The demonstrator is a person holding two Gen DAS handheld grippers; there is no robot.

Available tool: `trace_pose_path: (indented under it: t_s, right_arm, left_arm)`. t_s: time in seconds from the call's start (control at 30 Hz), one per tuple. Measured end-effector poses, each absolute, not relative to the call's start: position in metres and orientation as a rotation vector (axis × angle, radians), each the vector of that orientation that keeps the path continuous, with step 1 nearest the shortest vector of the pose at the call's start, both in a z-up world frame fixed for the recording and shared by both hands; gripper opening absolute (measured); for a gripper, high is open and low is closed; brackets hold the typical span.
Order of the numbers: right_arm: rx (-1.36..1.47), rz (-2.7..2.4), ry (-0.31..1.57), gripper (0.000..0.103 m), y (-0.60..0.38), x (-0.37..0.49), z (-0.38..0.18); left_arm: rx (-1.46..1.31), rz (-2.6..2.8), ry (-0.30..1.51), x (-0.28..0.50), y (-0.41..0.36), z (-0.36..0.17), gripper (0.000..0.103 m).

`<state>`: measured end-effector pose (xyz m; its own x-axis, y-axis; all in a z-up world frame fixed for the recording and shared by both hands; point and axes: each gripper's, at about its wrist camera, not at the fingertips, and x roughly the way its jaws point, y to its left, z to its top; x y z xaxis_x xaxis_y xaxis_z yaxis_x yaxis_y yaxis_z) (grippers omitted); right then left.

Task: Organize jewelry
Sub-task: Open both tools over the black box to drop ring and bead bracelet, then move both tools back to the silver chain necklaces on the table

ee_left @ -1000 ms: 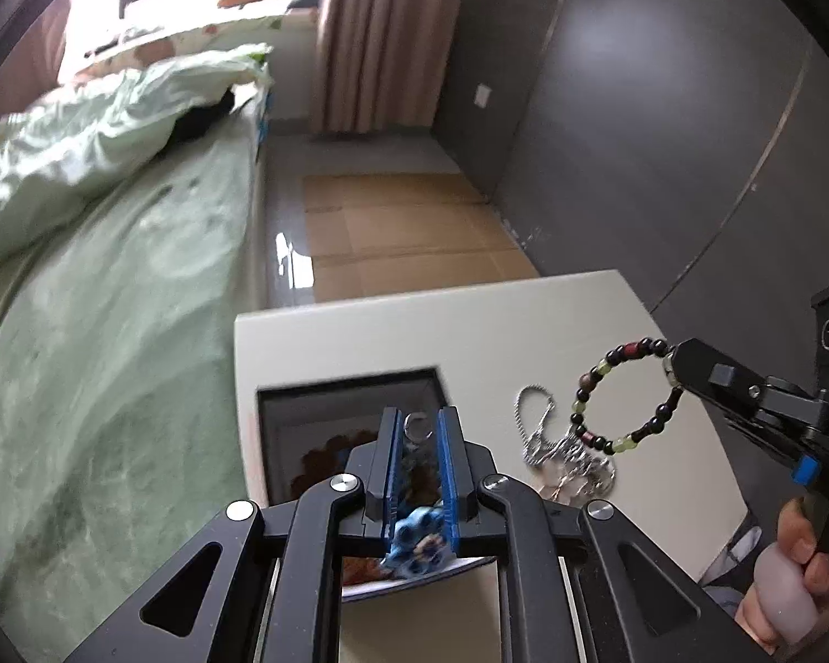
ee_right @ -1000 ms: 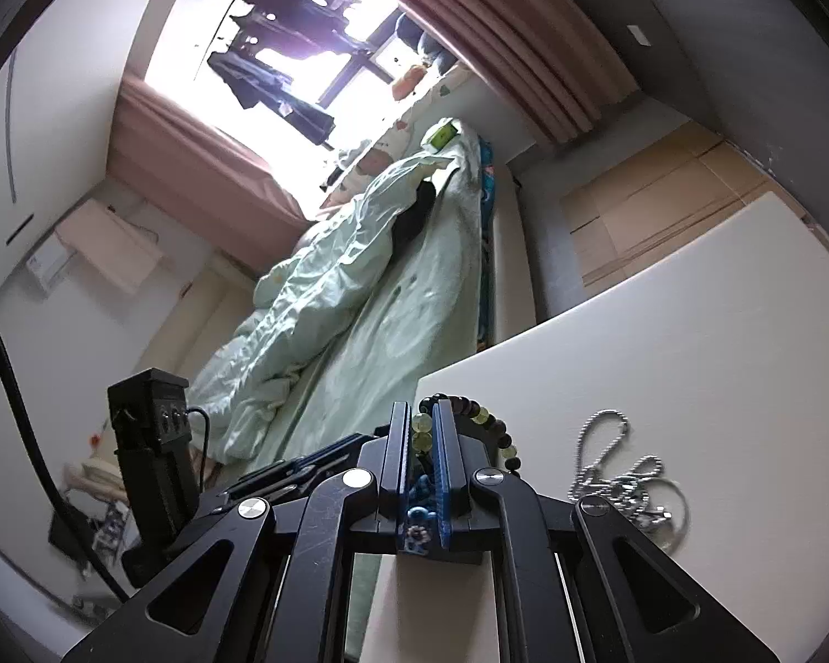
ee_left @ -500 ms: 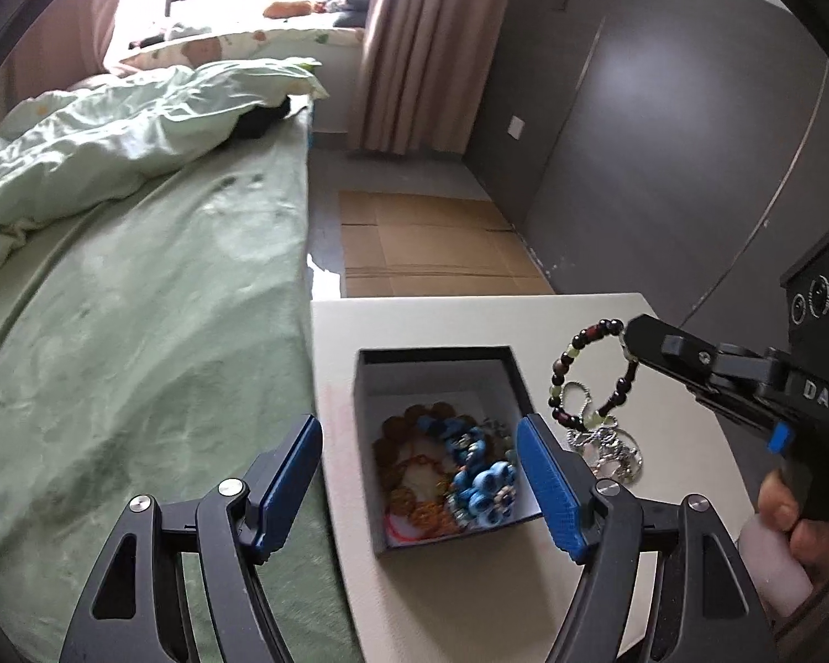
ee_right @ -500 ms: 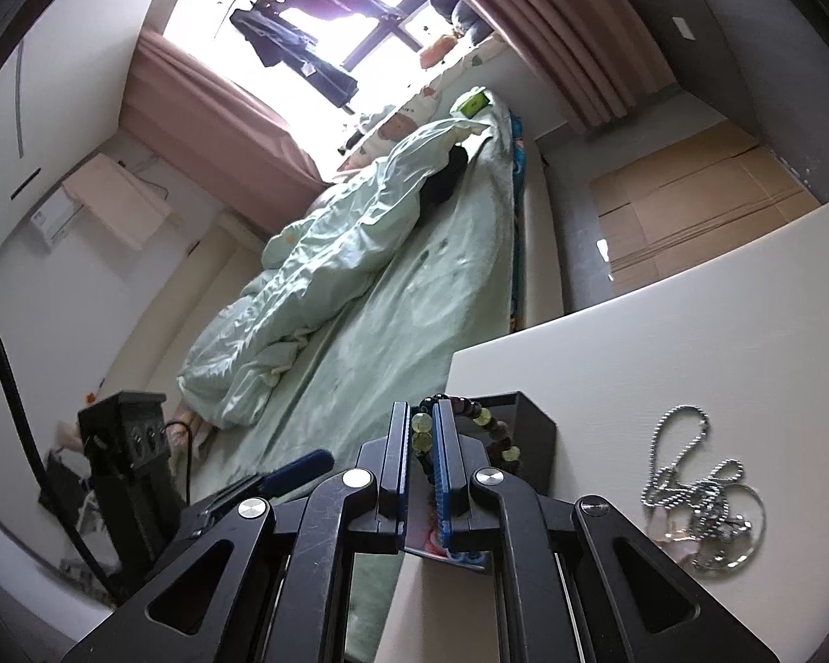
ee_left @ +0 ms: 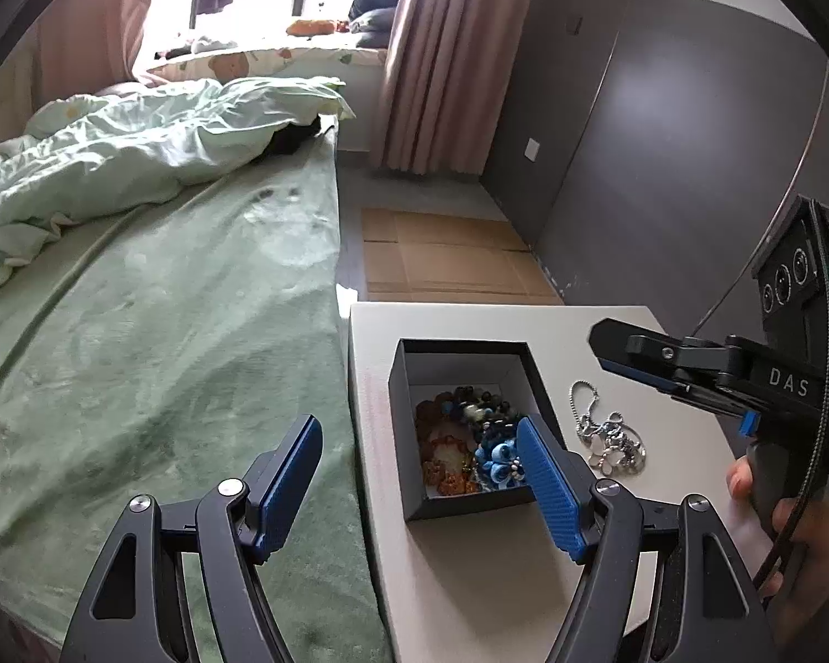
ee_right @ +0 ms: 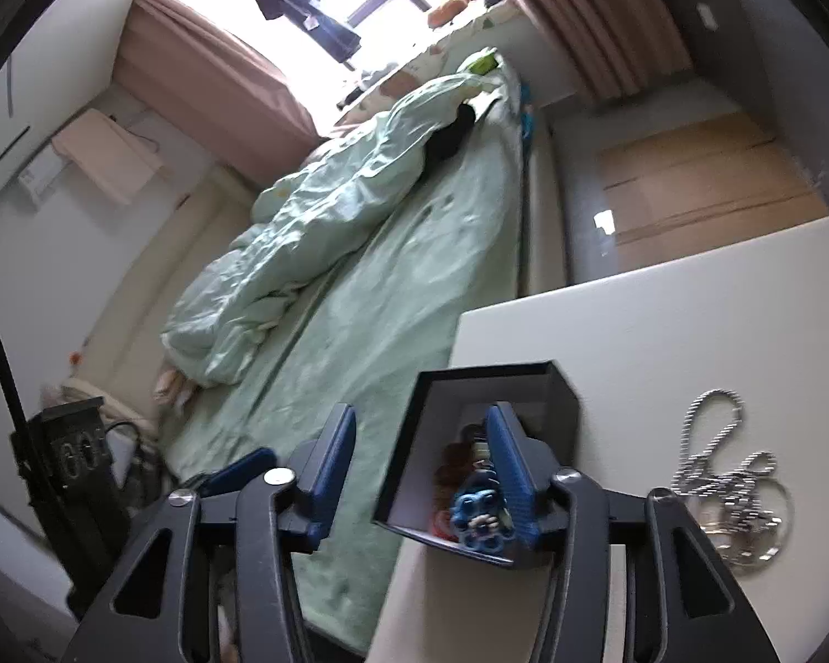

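A black open box (ee_left: 409, 364) sits at the left edge of the white table (ee_left: 470, 569) and holds several bead bracelets (ee_left: 472, 442), one blue. It also shows in the right wrist view (ee_right: 503, 381). A silver chain pile (ee_left: 608, 439) lies on the table right of the box, and shows in the right wrist view (ee_right: 729, 480) too. My left gripper (ee_left: 423, 489) is open and empty, pulled back in front of the box. My right gripper (ee_right: 423, 467) is open and empty above the box's left part; its fingers (ee_left: 619, 345) show from the side at the right.
A bed with green sheet and rumpled duvet (ee_left: 138, 287) runs along the table's left edge. Flattened cardboard (ee_left: 442, 259) lies on the floor beyond the table. A dark grey wall (ee_left: 663, 154) stands at the right. The table's far edge is just past the box.
My left gripper opened, dropped the blue bracelet into the box and pulled back. My right gripper opened and the dark bead bracelet it held is now in the box.
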<state>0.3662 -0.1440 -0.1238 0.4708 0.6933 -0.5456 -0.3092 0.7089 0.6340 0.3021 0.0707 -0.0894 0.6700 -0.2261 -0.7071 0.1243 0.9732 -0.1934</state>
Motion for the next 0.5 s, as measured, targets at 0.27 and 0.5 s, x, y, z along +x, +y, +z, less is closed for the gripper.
trace_pose_path:
  t_s: [0.27,0.5]
  right_arm:
    - [0.468,0.601,0.897,0.051,-0.171,0.348,-0.115]
    - [0.416,0.531,0.899,0.068,-0.209,0.335,-0.111]
  left_arm:
    - [-0.125,-0.216,0.805,0.291,0.058,-0.083,0.074]
    - [-0.119,-0.253,0.810,0.285,0.032,-0.081,0.078]
